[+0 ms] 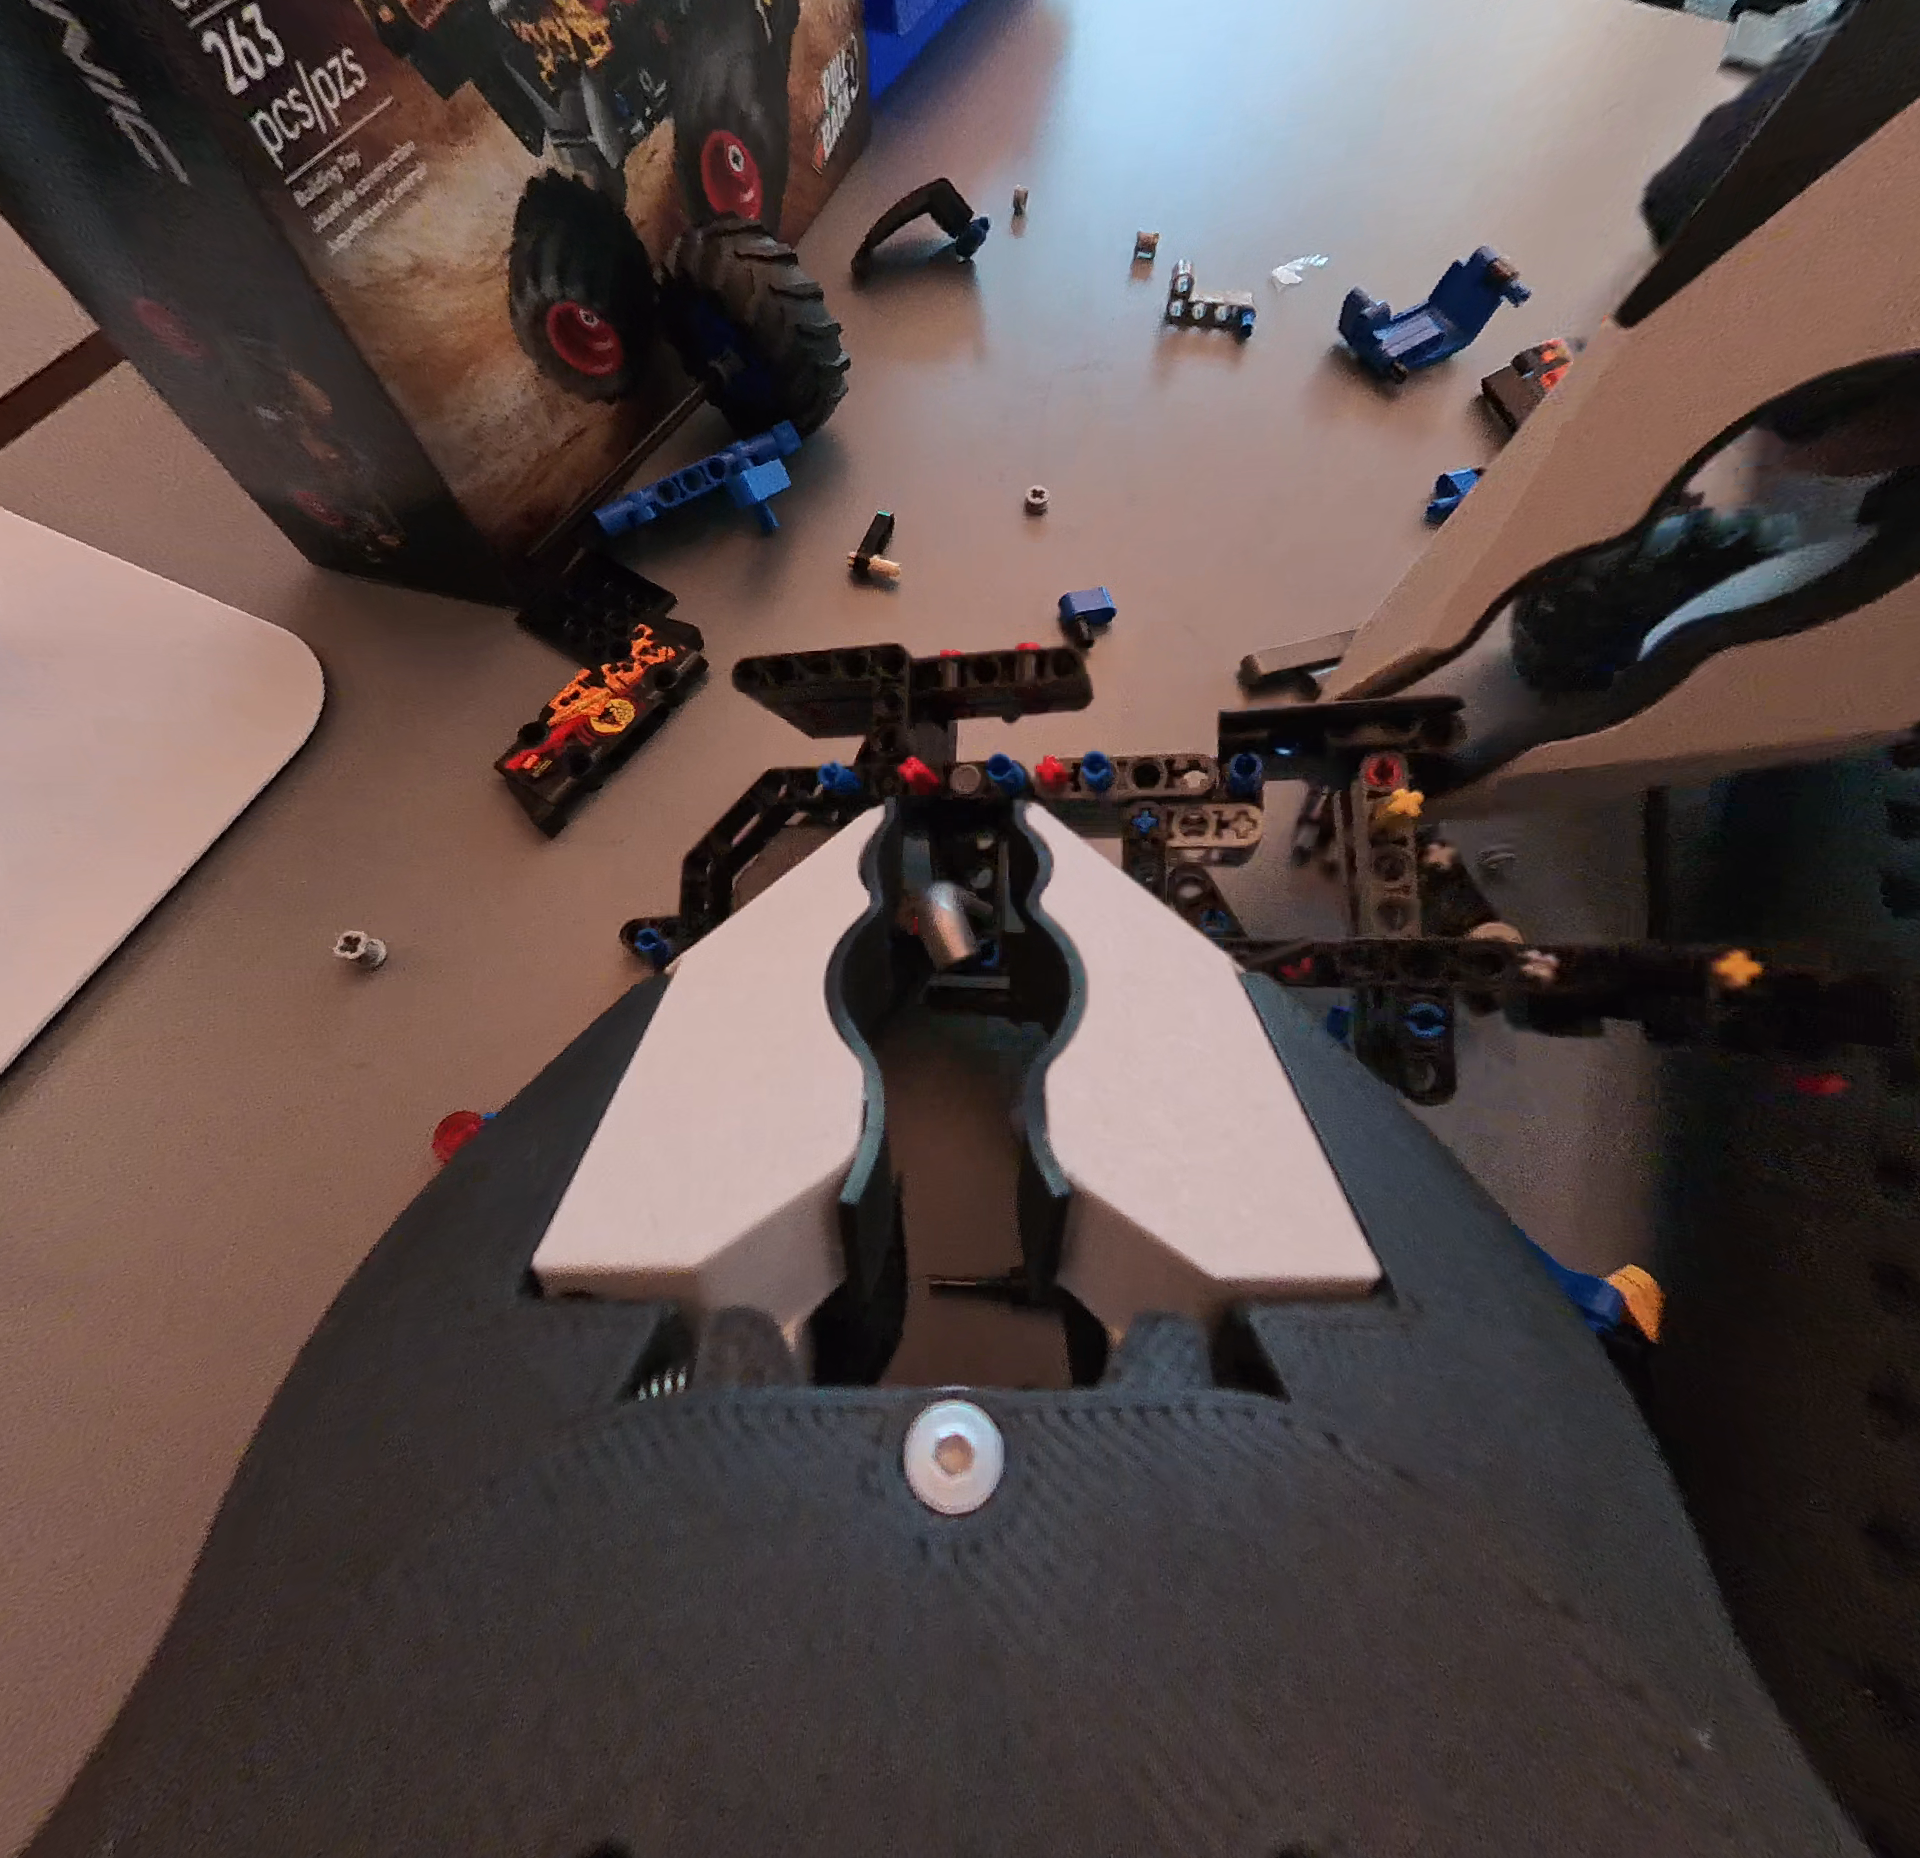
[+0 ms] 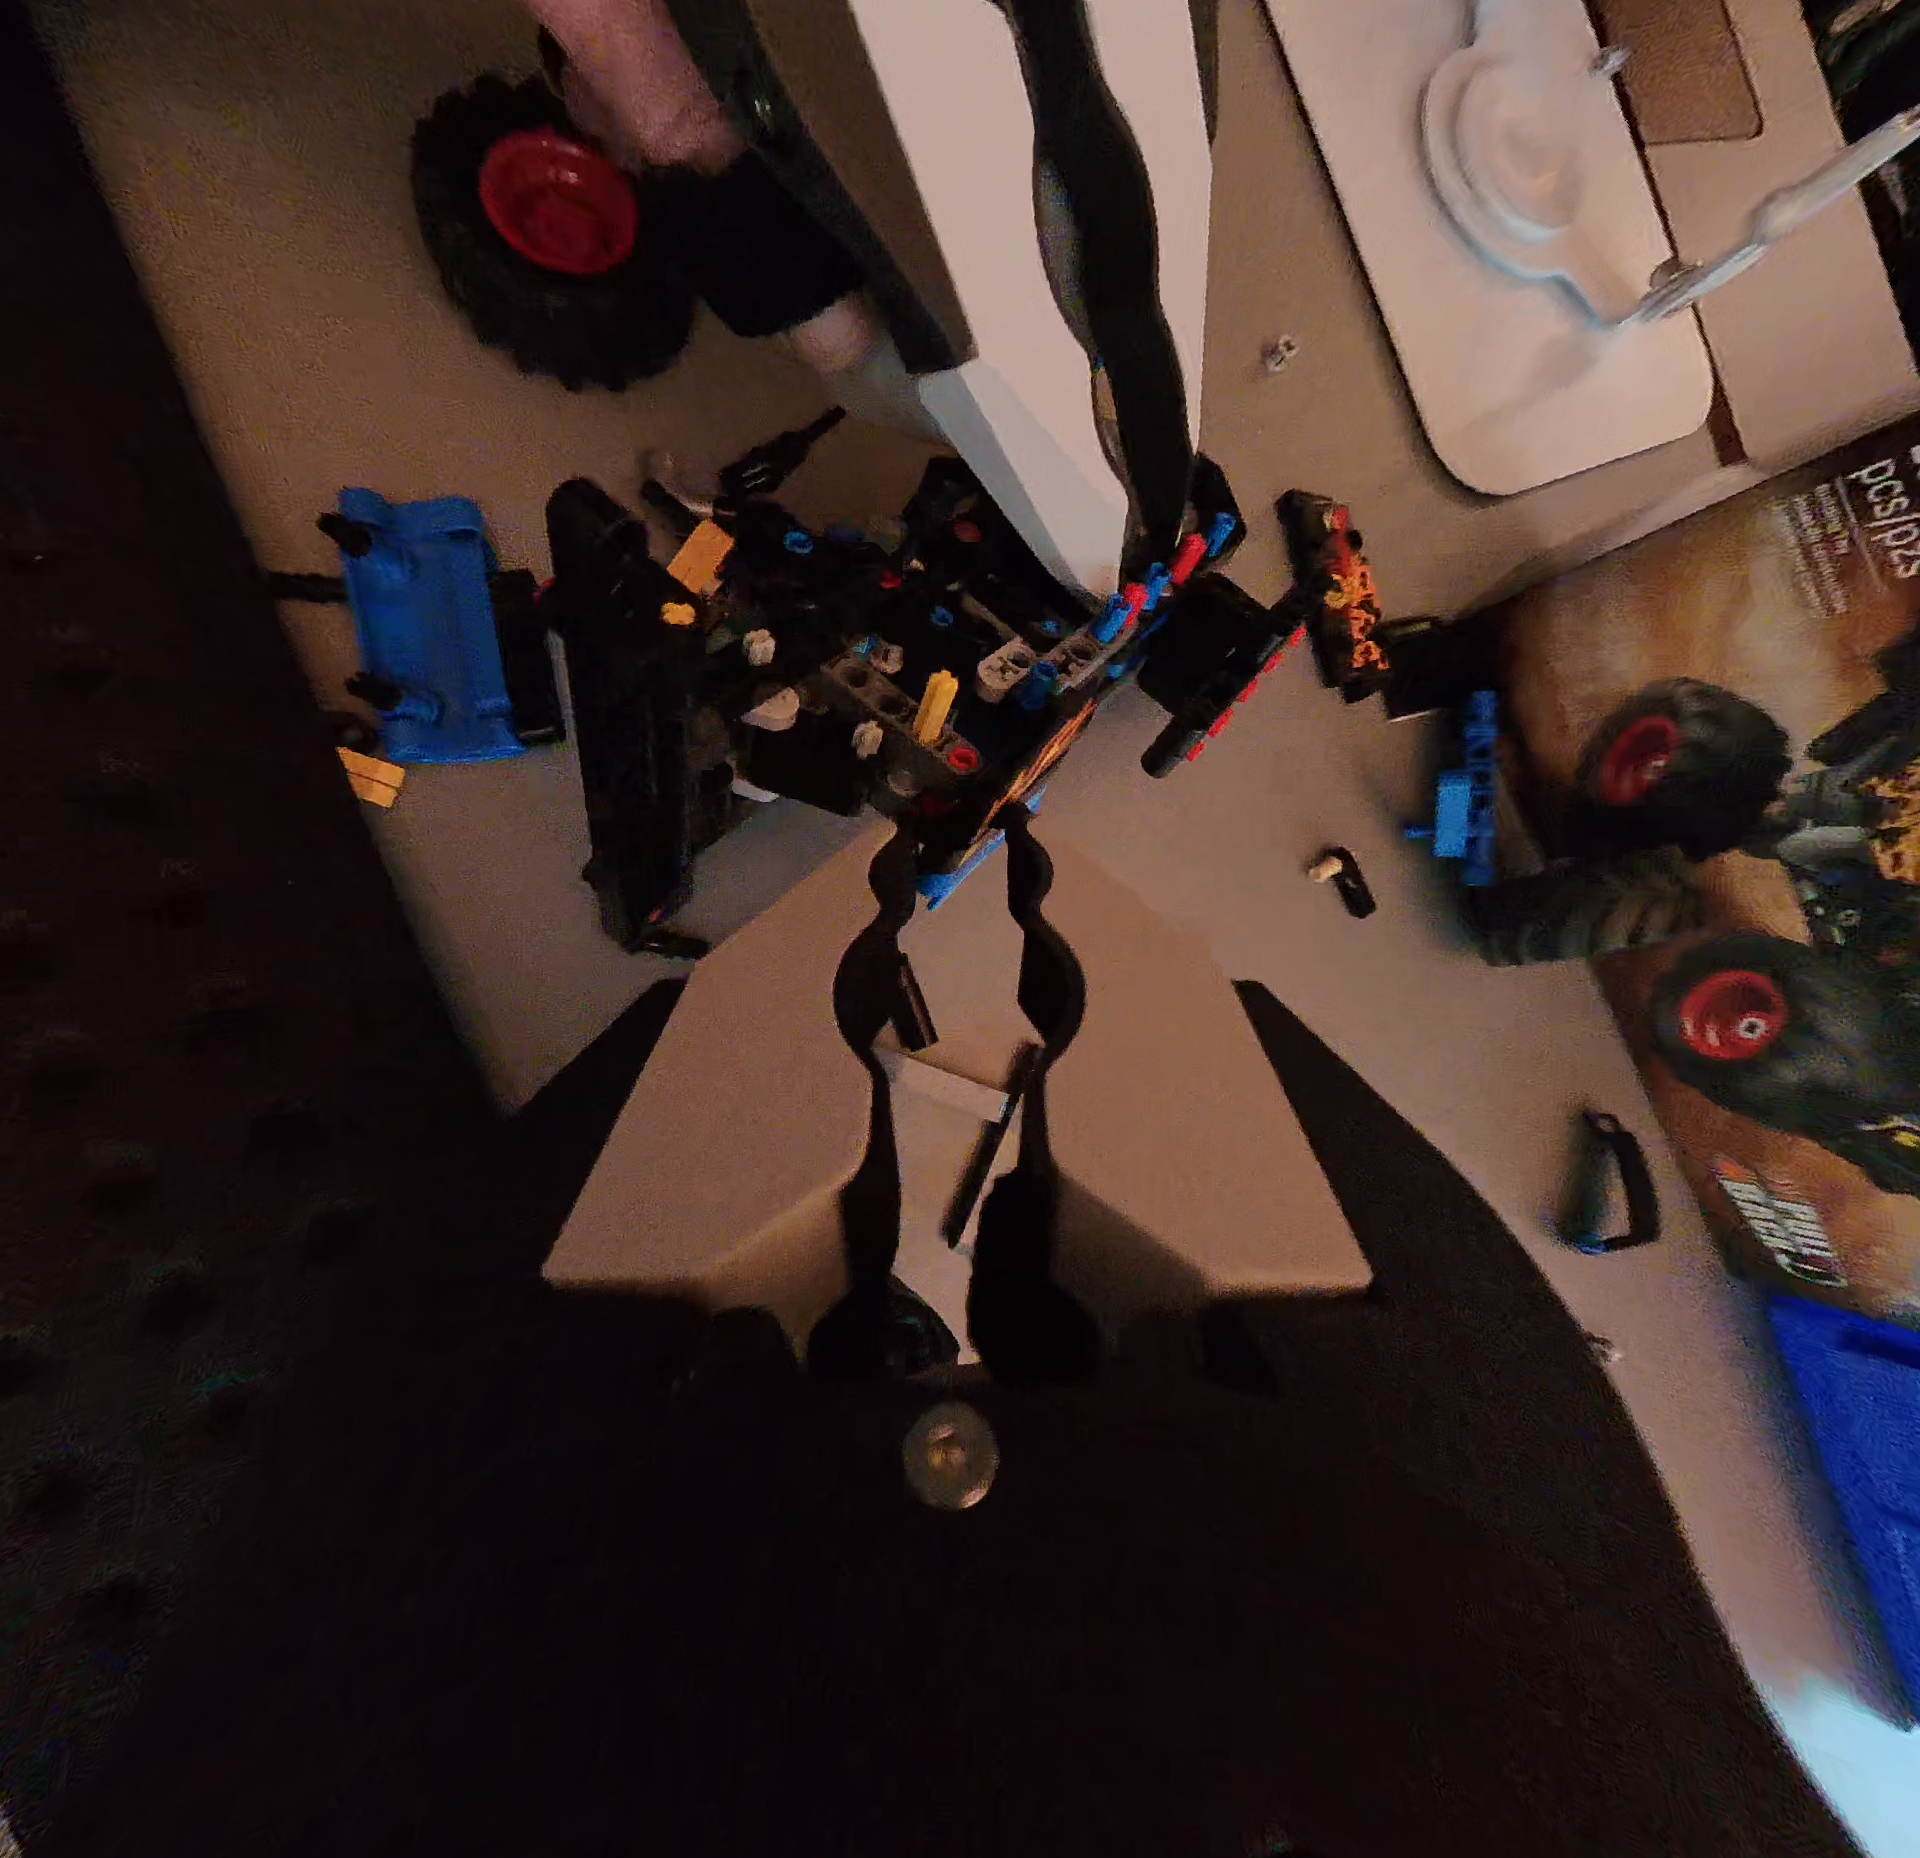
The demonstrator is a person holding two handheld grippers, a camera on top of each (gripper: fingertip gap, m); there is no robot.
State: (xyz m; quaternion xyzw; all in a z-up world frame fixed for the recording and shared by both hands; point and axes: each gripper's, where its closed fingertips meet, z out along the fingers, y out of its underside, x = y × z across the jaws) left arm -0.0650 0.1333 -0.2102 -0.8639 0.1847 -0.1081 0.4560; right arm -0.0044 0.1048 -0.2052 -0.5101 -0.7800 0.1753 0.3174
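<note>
Toy frame (image 1: pixel 1039 780) at 12 o'clock of left gripper (image 1: pixel 956 821), jaws pinching its beam. Right gripper (image 2: pixel 961 837) pinches a flame panel (image 2: pixel 1023 769) at the frame's edge. Opposing pulls could pop pins (image 1: pixel 1003 769) loose.

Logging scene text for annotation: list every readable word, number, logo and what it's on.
I don't copy out writing; here is where it stands.
Toy set box: white lettering and numbers on its front, legible in the left wrist view, blurred in the right.
Logo badge: box front, lower corner.
Flame-printed black panel: graphic only, no words.
Left gripper, right gripper, the half-built truck frame they clamp: none.
</note>
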